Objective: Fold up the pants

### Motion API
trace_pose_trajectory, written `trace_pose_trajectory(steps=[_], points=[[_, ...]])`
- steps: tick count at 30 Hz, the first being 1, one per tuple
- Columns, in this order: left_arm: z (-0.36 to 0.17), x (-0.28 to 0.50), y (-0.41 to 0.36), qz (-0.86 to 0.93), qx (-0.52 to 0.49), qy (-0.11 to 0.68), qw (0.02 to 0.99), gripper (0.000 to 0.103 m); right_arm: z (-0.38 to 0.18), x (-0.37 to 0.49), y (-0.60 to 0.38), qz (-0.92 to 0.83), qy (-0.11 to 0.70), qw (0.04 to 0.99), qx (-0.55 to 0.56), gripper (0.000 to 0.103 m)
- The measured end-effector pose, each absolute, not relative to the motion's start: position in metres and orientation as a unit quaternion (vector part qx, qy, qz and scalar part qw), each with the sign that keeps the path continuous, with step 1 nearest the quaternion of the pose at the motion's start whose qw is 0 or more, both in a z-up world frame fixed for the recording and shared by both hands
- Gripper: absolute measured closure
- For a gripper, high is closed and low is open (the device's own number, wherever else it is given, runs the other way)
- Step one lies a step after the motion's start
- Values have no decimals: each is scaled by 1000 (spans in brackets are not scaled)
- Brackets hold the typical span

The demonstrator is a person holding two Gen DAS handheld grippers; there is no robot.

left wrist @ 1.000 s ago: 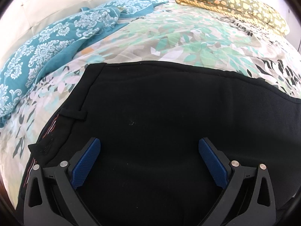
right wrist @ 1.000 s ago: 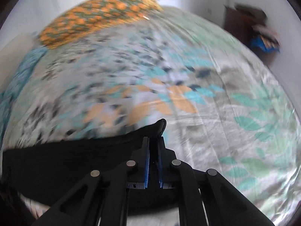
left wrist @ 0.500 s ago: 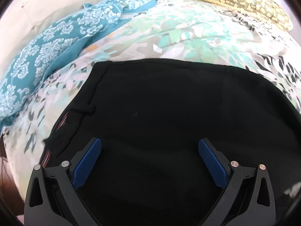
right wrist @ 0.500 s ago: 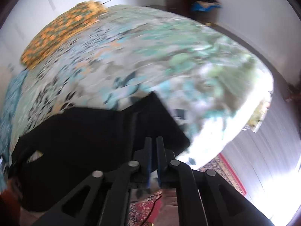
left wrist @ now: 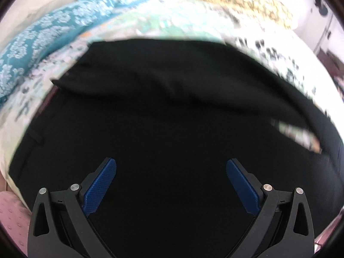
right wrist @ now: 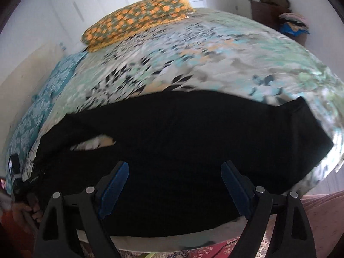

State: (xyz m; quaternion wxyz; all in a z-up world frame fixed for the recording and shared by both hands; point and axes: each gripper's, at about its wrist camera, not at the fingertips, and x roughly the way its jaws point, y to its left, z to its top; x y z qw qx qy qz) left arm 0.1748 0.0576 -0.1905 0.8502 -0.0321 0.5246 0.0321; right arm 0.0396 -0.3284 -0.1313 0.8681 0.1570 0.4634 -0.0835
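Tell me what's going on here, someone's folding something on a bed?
A person with a handheld gripper in each hand is folding black pants laid across a floral bedsheet. The right gripper has just been opening its jaws; they stand wide above the cloth with nothing gripped. The left gripper is open too, over the waistband end. The pants lie lengthwise with a small gap showing the sheet. An orange patterned pillow and a teal patterned cloth lie beyond.

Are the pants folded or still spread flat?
Folded once: the black pants lie doubled on the bedspread, a sliver of bedspread showing between layers.
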Motion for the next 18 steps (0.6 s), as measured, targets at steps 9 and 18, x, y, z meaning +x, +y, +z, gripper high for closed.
trace_pose_trajectory(steps=[9,18], points=[[-202,173,54,27,-5,514,857,0,-192,61,-295,-78,532,843,20,0],[-203,177,52,28,1,513,858,0,-195,58,-303,-85,514,853,35,0]])
